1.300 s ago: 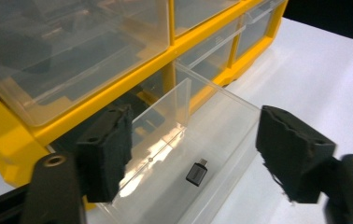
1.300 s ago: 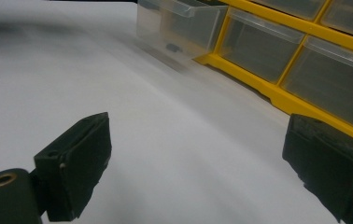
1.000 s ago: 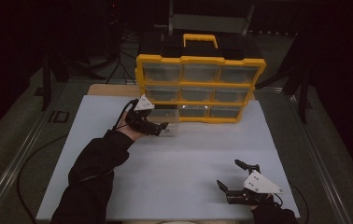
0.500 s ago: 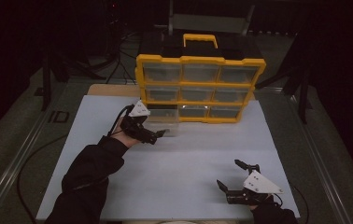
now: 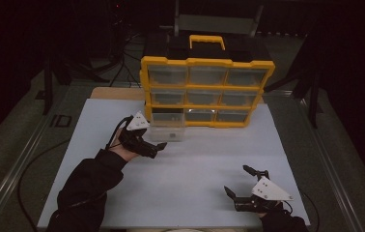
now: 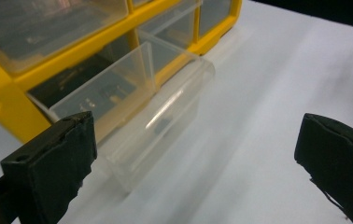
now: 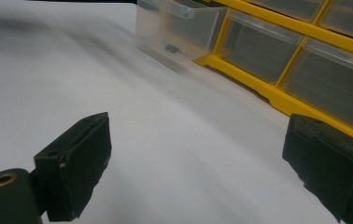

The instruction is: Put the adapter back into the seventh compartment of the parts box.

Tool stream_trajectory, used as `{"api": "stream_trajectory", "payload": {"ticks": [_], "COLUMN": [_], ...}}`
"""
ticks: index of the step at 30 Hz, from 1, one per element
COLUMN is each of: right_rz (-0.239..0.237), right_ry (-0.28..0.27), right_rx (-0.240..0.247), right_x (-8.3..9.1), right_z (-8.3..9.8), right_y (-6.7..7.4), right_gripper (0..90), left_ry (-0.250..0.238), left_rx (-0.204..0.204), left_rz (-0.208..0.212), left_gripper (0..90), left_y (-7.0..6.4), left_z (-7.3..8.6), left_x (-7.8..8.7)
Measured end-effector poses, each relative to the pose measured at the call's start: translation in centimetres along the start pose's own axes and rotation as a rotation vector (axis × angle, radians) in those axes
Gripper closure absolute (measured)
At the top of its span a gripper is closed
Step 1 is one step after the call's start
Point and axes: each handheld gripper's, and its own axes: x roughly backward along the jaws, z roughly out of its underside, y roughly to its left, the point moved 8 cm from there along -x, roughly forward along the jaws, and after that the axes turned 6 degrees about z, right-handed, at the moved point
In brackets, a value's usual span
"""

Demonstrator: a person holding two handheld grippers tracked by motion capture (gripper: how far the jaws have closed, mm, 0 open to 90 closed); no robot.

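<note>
The bottom-left clear drawer [image 5: 167, 130] stands pulled out of the yellow organizer [image 5: 204, 92] onto the white table [image 5: 195, 183]. The left claw [image 5: 160, 147] has just spread wide beside it, nothing between its jaws. The right claw [image 5: 236, 186] rests apart, near the table's front edge. Best to draw the left hand straight back, clear of the drawer's lip.

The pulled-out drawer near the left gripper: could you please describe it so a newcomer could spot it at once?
Find the yellow cabinet of clear drawers standing at the back of the white table. Look along its bottom row to the left end. That clear drawer alone sticks out onto the table, while all its neighbours sit pushed in.
</note>
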Motion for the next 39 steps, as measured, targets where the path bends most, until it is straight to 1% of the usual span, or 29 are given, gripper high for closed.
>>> {"api": "stream_trajectory", "payload": {"ticks": [5,6,7,8,9,18,19,24,25,28,29,30,31,32,36,37,39], "right_rz": [0.000,0.000,0.001,0.001,0.002,0.007,0.005,0.007,0.008,0.007,0.007,0.006,0.005,0.005,0.006,0.005,0.005], "right_ry": [-0.001,-0.001,-0.001,-0.001,0.000,0.000,0.000,0.001,0.002,0.001,0.001,-0.001,0.000,0.000,0.000,-0.001,-0.001], "right_rx": [0.003,0.003,0.001,0.001,0.002,0.005,0.008,0.010,0.009,0.009,0.010,0.012,0.009,0.009,0.008,0.007,0.009], "right_x": [0.0,0.0,0.0,0.0,0.0,0.0,0.0,0.0,0.0,0.0,0.0,0.0,0.0,0.0,0.0,0.0,0.0], "right_z": [0.0,0.0,0.0,0.0,0.0,0.0,0.0,0.0,0.0,0.0,0.0,0.0,0.0,0.0,0.0,0.0,0.0], "right_y": [0.0,0.0,0.0,0.0,0.0,-0.1,0.0,0.0,0.0,0.0,0.0,0.0,0.0,0.0,0.0,0.0,0.1], "right_gripper": [8.0,8.0,8.0,8.0,8.0,8.0,8.0,8.0,8.0,8.0,8.0,8.0,8.0,8.0,8.0,8.0,8.0], "left_ry": [-0.009,-0.007,-0.008,-0.008,-0.006,-0.013,-0.004,0.000,-0.010,-0.010,-0.009,-0.009,-0.007,-0.007,-0.012,-0.014,-0.015], "left_rx": [0.003,0.002,-0.003,-0.003,-0.002,0.009,0.008,0.018,0.026,0.025,0.030,0.030,0.028,0.028,0.035,0.037,0.038], "left_rz": [-0.004,0.004,-0.006,-0.006,0.001,0.002,0.008,0.006,0.004,-0.001,0.005,0.005,0.002,0.002,0.009,0.012,0.012], "left_gripper": [0.0,0.0,0.0,0.0,0.0,0.0,0.0,0.0,0.0,0.0,0.0,0.0,0.0,0.0,0.0,0.0,0.0], "left_y": [-0.5,-0.8,-0.8,-0.8,-1.1,-1.7,-1.9,-1.9,-1.9,-2.0,-2.0,-2.0,-2.1,-2.1,-2.4,-2.7,-2.8], "left_z": [0.5,0.9,1.0,1.0,1.4,2.5,2.9,3.7,4.0,4.4,4.7,4.7,5.1,5.1,5.7,6.3,6.4], "left_x": [0.4,0.6,0.7,0.7,0.8,1.5,1.6,1.8,2.0,2.2,2.3,2.3,2.3,2.3,2.3,2.4,2.4]}}
